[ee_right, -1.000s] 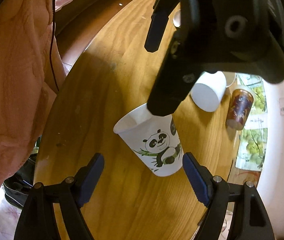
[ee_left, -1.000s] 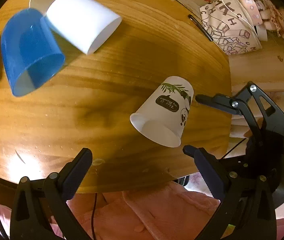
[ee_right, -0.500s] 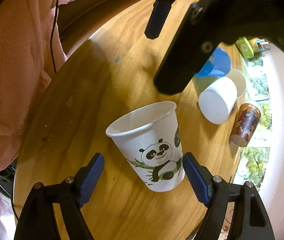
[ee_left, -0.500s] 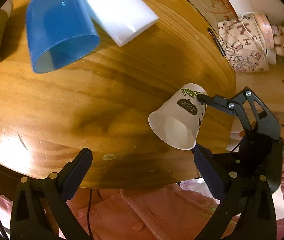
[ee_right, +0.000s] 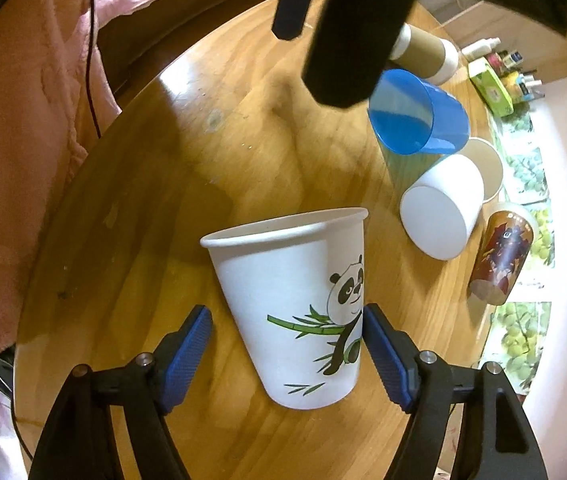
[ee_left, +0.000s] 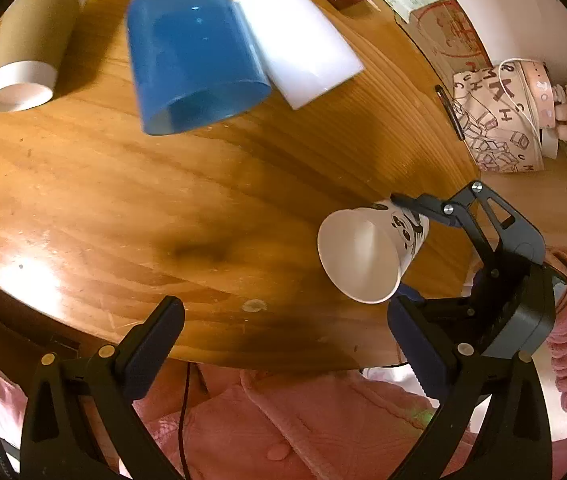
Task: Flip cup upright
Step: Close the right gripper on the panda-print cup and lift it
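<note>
A white paper cup with a panda print (ee_right: 299,304) stands nearly upright on the round wooden table (ee_right: 155,208), mouth up, leaning slightly. It sits between the fingers of my right gripper (ee_right: 287,354); the right pad (ee_right: 383,356) touches its lower side and the left pad (ee_right: 183,356) stands apart from it. In the left wrist view the cup (ee_left: 367,252) shows its open mouth between the right gripper's fingers near the table's edge. My left gripper (ee_left: 283,344) is open and empty, hovering above the table's near edge.
A blue plastic cup (ee_left: 191,52), a white cup (ee_left: 303,56) and a brown-sleeved cup (ee_left: 31,36) lie on their sides farther back. A printed cup (ee_right: 501,258) lies near the wall. Pink fabric (ee_left: 283,420) is beside the table. A patterned bag (ee_left: 499,124) sits on the floor.
The panda cup has turned from lying tilted, mouth sideways, to nearly upright between my right gripper's fingers. The left gripper has drawn back and upward from the cup.
</note>
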The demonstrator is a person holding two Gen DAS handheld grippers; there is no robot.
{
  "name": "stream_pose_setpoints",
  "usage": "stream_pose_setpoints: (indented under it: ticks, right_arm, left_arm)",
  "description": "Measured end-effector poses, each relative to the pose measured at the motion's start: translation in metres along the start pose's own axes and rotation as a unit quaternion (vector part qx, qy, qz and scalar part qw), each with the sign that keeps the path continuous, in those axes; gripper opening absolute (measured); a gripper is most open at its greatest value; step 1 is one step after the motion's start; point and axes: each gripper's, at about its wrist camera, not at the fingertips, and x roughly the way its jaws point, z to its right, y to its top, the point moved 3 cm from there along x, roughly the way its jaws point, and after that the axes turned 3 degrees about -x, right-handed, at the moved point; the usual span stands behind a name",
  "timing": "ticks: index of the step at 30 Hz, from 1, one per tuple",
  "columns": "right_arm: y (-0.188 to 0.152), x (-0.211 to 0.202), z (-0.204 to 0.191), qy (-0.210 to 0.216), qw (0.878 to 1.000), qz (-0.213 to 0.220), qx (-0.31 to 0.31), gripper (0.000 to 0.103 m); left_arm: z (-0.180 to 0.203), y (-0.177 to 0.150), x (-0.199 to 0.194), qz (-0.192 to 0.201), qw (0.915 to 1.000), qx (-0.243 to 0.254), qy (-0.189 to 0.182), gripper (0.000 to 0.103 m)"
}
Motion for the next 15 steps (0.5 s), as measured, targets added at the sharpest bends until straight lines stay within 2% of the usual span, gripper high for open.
stream_pose_setpoints:
  ticks: [4,9,15]
  right_arm:
    - [0.004,0.002,0.003,0.012,1.000,-0.007,0.019,0.063]
    - [0.009,0.001,0.009,0.028,0.997,-0.013,0.071,0.062]
    - [0.022,-0.002,0.026,0.057,0.980,-0.017,0.189,0.062]
  left_arm:
    - [-0.003,0.003,-0.004,0.008,1.0000,-0.003,-0.001,0.101]
    - [-0.007,0.004,-0.011,0.019,0.9998,0.004,0.000,0.101]
    - [-0.015,0.007,-0.022,0.025,0.9995,0.022,0.002,0.101]
